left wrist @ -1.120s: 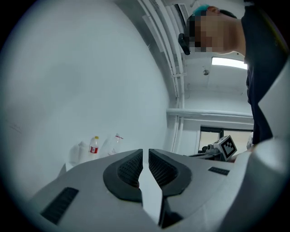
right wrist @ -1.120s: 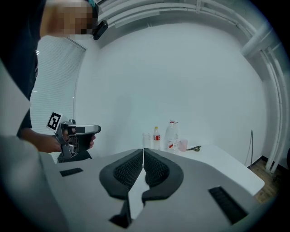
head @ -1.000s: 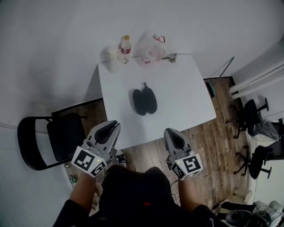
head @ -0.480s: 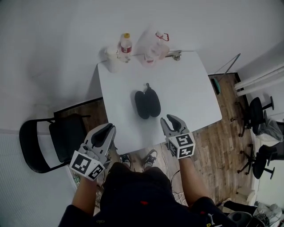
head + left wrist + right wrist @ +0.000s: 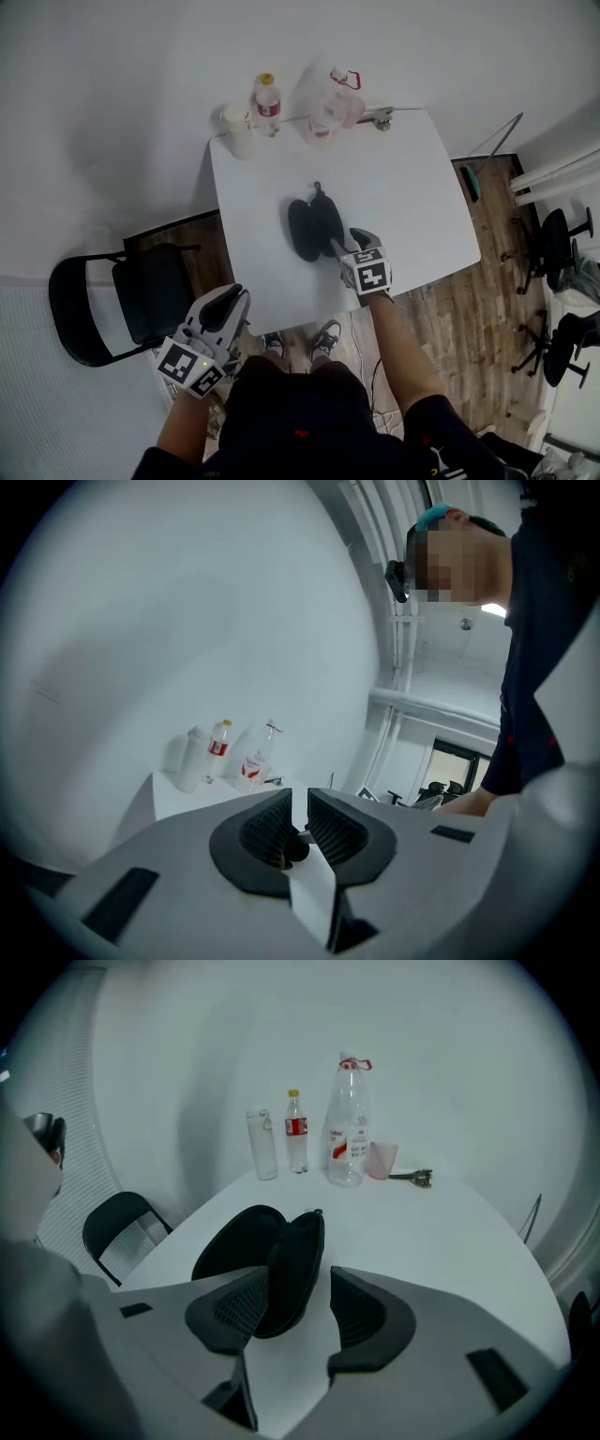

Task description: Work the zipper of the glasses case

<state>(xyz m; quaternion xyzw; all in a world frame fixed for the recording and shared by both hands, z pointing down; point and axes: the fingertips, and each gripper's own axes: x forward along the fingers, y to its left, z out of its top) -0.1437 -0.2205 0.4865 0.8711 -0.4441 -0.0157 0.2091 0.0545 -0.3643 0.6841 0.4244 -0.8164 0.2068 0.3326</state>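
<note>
On the white table (image 5: 412, 187) lies the open glasses case (image 5: 314, 225), its near end between the just-opened jaws of our right gripper (image 5: 345, 242), not yet gripped, so we centre before squeezing; our left gripper (image 5: 232, 298) hangs shut, empty, well short of it

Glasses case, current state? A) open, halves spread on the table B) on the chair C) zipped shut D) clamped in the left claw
A: the glasses case lies on the table with its two black halves spread apart, unzipped, in both the head view and the right gripper view.
</note>
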